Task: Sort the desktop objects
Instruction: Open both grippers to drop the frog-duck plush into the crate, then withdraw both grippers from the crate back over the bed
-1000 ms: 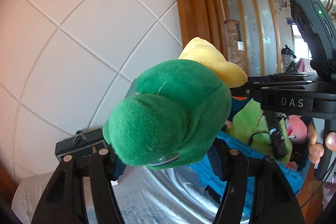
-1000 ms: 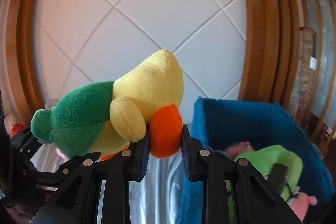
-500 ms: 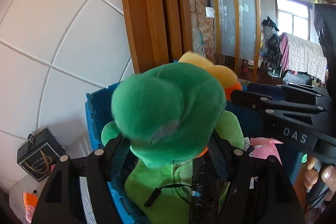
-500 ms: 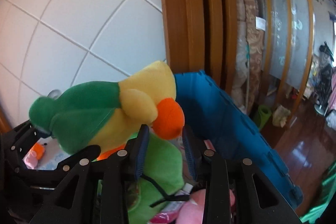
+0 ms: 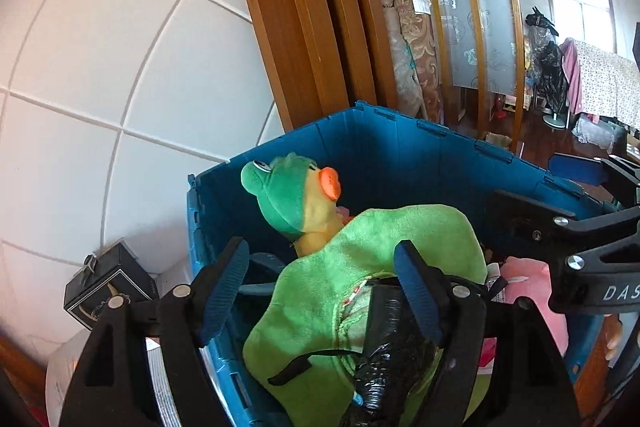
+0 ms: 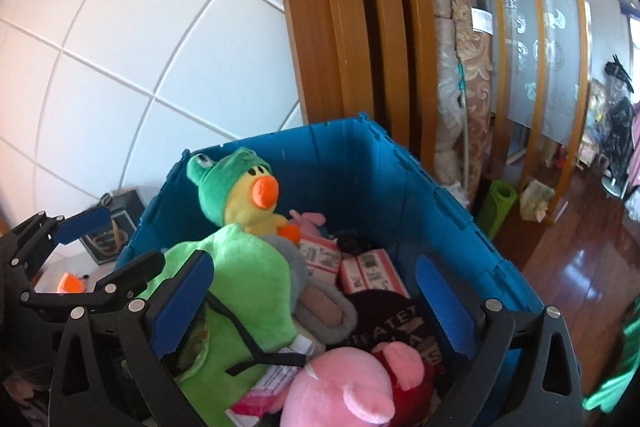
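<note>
While both our grippers hang over the blue crate (image 6: 384, 163), neither holds anything: the left gripper (image 5: 324, 287) has its two blue-padded fingers spread wide, and the right gripper (image 6: 316, 291) likewise stands apart with nothing between its pads.

Ahead of both tools, one duck plush (image 6: 244, 191) in a green frog hood sits inside the crate, against its far left corner, upright, its orange beak turned to our right. From the left wrist view the same duck plush (image 5: 296, 195) shows beyond the left fingers, well clear of them.

Between the tools and the duck lies one large light-green plush (image 6: 244, 291) with a black strap across it; it lies directly under the left gripper and beside the right gripper's left finger. Nearest the right gripper, low between its fingers, we count one pink plush (image 6: 344, 387). Beyond that lie one dark cloth with white lettering (image 6: 396, 319), two pink-and-white cartons (image 6: 372, 267) side by side, a third such carton (image 6: 320, 255) to their left, and one small pink toy (image 6: 308, 217) just right of the duck.

Outside the crate, left of the left gripper, stands one black gift box (image 5: 108, 287) against the white tiled wall (image 5: 100, 87).
</note>
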Demonstrator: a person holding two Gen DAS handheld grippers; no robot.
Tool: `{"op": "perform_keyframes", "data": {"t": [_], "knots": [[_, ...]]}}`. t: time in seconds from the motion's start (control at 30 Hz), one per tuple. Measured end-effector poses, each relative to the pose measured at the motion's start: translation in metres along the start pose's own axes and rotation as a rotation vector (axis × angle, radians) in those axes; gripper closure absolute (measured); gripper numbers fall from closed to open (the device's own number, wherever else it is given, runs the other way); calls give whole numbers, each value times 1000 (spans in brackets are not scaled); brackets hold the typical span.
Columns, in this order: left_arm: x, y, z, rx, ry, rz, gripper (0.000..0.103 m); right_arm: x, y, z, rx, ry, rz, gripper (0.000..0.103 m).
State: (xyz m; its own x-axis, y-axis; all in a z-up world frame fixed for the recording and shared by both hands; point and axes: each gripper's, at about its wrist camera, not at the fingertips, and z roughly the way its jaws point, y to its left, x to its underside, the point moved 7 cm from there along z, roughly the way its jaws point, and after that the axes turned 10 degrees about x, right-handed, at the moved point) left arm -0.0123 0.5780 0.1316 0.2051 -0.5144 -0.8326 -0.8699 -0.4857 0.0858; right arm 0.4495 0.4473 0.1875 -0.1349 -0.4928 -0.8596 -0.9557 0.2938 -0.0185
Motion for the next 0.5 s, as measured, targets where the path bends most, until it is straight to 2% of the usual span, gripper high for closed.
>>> {"op": "perform_keyframes", "data": {"t": [0.3,0.5], "knots": [[14,55,-68,-56,-146,-84,28,-1,54,-33,-10,-66,-74,0],[51,108,-111,-92,-194,-179,28,7,109,-53,1,-107,-143,0]]}}
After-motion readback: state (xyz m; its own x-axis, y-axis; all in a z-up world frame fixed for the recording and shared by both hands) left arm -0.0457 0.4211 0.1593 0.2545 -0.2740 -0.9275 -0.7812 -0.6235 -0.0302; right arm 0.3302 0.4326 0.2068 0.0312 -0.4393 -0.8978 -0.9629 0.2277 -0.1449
